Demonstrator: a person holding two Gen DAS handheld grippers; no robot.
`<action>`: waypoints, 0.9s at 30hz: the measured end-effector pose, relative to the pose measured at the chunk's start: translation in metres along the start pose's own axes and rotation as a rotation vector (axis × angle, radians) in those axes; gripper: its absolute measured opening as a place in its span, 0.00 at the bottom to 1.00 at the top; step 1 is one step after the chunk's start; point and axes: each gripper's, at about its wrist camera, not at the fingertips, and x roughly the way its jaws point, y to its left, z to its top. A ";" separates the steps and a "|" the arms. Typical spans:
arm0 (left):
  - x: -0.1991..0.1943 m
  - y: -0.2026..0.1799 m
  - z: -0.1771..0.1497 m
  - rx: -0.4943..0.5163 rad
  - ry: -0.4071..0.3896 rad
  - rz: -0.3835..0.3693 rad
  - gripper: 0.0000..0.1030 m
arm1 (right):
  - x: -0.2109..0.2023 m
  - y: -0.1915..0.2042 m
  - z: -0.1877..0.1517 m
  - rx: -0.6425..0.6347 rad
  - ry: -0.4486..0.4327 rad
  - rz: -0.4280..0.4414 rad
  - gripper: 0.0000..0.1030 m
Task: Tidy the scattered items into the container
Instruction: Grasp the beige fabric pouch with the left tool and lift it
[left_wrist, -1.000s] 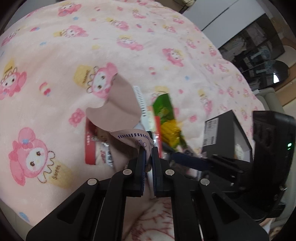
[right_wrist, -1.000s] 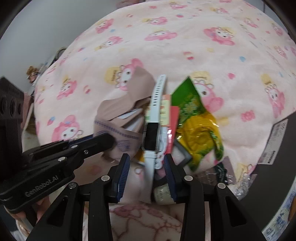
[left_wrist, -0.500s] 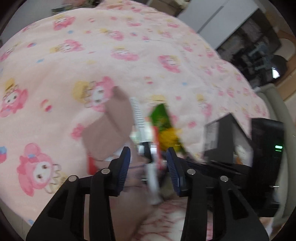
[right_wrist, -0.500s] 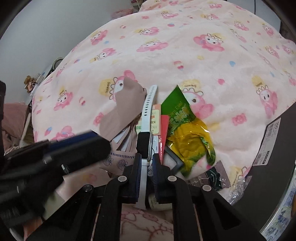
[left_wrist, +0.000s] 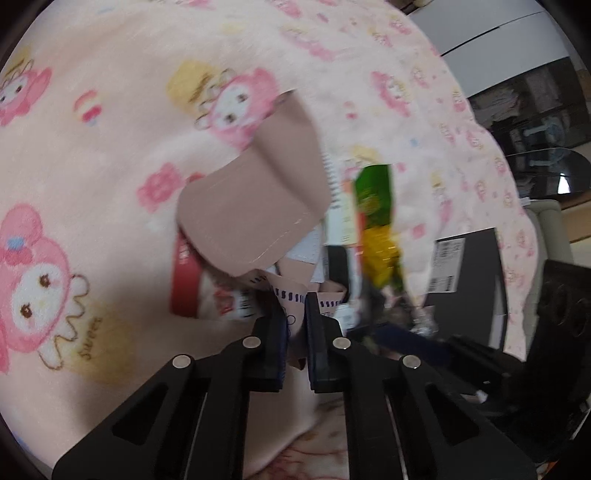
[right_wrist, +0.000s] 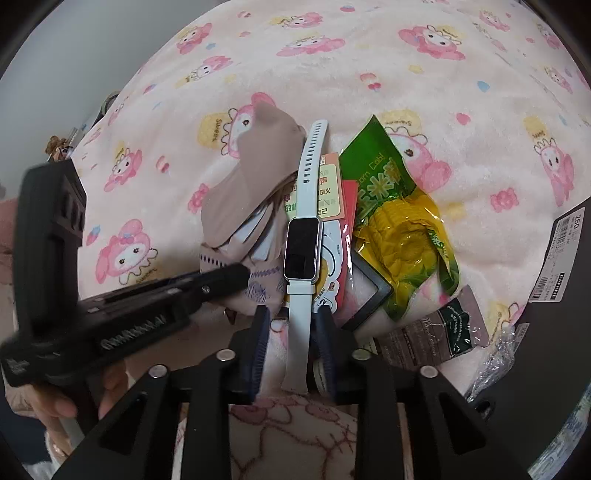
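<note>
A pile of items lies on a pink cartoon blanket (right_wrist: 406, 74). It holds a beige sock (right_wrist: 255, 177), a white smartwatch (right_wrist: 303, 236), a green and yellow snack bag (right_wrist: 399, 229), cards and a brown wrapper (right_wrist: 436, 332). My left gripper (left_wrist: 295, 325) is shut on a patterned sock edge (left_wrist: 291, 295) under the beige sock (left_wrist: 251, 206); it also shows in the right wrist view (right_wrist: 221, 277). My right gripper (right_wrist: 293, 332) is open, its jaws on either side of the watch strap.
A dark box (left_wrist: 465, 273) with a barcode label stands at the right of the pile; it also shows at the right edge of the right wrist view (right_wrist: 554, 314). A grey wall and dark furniture lie beyond the blanket.
My left gripper opened half a second ago and has now shut on the patterned sock. My right gripper shut on the watch strap and has opened again around it.
</note>
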 end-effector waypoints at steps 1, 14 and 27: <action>-0.003 -0.007 0.003 0.007 0.002 -0.039 0.06 | -0.002 0.001 -0.001 -0.007 -0.009 0.016 0.38; -0.016 -0.033 0.017 0.105 0.009 -0.129 0.38 | -0.012 -0.031 0.006 0.143 -0.132 0.026 0.09; 0.036 0.021 0.056 -0.090 -0.010 -0.146 0.59 | -0.043 -0.060 -0.003 0.253 -0.216 0.019 0.08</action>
